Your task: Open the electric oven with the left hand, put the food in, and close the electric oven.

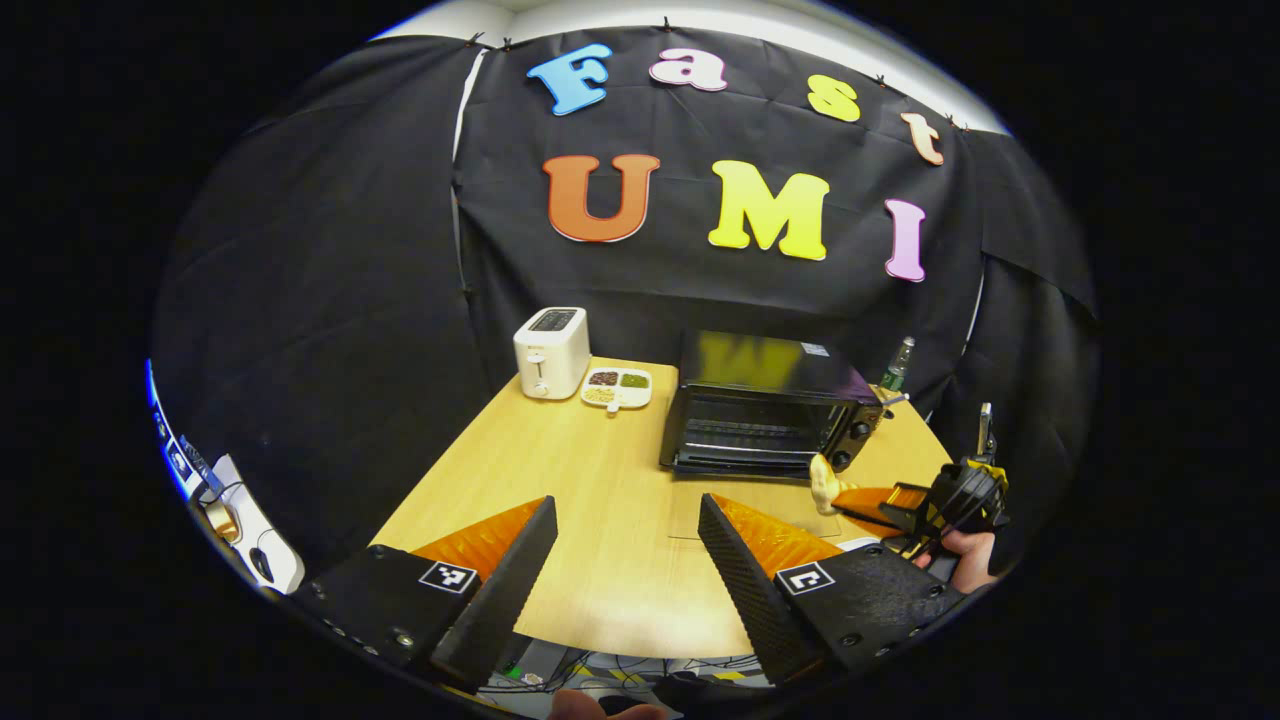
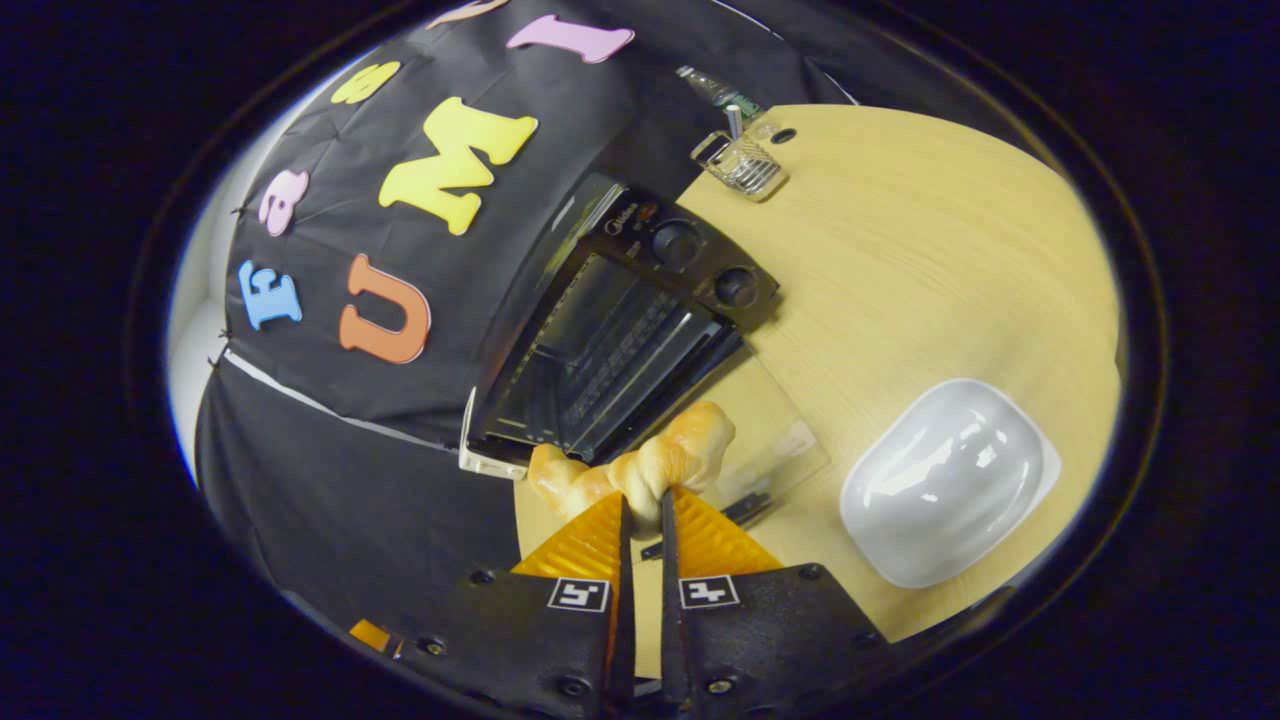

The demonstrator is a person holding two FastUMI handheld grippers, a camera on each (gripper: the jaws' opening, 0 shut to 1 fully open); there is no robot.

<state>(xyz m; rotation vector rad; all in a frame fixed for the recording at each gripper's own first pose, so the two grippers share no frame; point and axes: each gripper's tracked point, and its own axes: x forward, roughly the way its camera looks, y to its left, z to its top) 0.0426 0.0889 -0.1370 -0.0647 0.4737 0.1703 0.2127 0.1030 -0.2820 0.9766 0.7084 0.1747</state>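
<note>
1. In the left gripper view, the left gripper [image 1: 625, 560] hangs over the near edge of the pale wooden worktop [image 1: 600, 480] with its jaws set wide apart and nothing between them.
2. In the right gripper view, the right gripper [image 2: 641, 520] has its jaws drawn narrow, both fingers pressing on a golden-brown twisted bread roll [image 2: 640, 465] — the roll sticks out past the fingertips on both sides.
3. Just beyond the roll lies the oven's clear glass door [image 2: 760, 420], folded down flat in front of the black electric oven [image 2: 620, 330]; the roll is held above that door, in front of the open cavity and still outside it.
4. To the right of the door, a white rounded-square ceramic dish [image 2: 950, 480] rests on the worktop, apart from the oven.
5. In the left gripper view the right gripper [image 1: 865, 497] comes in from the right with a person's hand [image 1: 965, 555] behind it, holding the roll [image 1: 825, 480] close to the oven's front right corner.
6. Farther back, left of the oven [image 1: 765, 410], sit a white divided plate of small foods [image 1: 617, 388] and a white two-slot toaster [image 1: 550, 352].
7. Behind the oven's right side stand a small wire rack [image 2: 742, 160] and a clear bottle [image 2: 715, 88] — both near the worktop's far edge.
</note>
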